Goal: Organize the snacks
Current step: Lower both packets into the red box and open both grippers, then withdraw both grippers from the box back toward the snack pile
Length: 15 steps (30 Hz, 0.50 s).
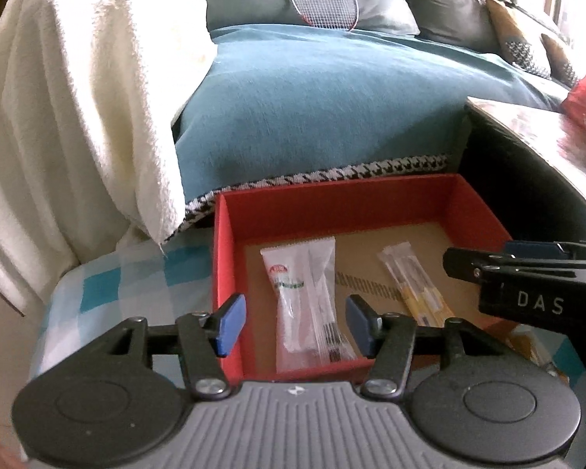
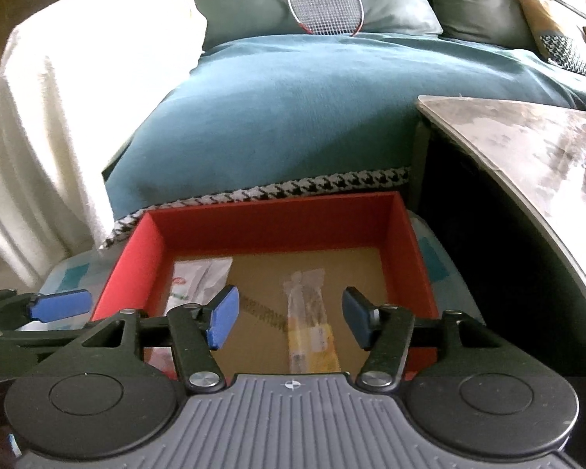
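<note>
Red cardboard walls frame the box (image 1: 332, 211) where both snacks lie flat on the brown floor — the white packet (image 1: 306, 305) at the left and the yellow-ended clear packet (image 2: 312, 332) at the right, each with its long axis running roughly away from the cameras, so jaws closing crosswise would take either across its narrow width. The left gripper (image 1: 296, 326) hangs spread and empty with the white packet straight ahead between its fingers, and the right gripper (image 2: 289, 318), likewise spread and empty, is nearer the yellow one. Only the left view shows the white packet whole — in the right view a finger hides most of it.
</note>
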### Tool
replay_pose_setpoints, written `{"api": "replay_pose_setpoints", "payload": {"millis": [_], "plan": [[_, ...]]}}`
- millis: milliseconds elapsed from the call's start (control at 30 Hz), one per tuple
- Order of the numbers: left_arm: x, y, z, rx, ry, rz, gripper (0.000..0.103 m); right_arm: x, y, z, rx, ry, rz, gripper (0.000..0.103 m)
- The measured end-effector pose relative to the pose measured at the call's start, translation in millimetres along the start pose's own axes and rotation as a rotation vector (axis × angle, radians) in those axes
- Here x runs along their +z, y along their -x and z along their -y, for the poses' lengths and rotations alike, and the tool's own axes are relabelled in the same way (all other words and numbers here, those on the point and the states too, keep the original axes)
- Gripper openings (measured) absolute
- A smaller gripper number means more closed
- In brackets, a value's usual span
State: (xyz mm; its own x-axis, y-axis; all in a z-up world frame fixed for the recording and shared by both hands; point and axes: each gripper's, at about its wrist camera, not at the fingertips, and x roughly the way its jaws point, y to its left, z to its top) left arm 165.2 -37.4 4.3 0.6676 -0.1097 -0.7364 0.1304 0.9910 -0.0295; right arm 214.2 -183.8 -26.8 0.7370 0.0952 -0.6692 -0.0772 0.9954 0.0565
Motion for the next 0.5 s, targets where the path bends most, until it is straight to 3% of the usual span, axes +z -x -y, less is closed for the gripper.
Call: {"api": "replay_pose_setpoints", "payload": {"millis": [500], "plan": [[-29, 29, -11, -0.008, -0.027, -0.006, 0.054, -33, 31, -7, 0.026, -0.022, -0.015, 0.067]]}}
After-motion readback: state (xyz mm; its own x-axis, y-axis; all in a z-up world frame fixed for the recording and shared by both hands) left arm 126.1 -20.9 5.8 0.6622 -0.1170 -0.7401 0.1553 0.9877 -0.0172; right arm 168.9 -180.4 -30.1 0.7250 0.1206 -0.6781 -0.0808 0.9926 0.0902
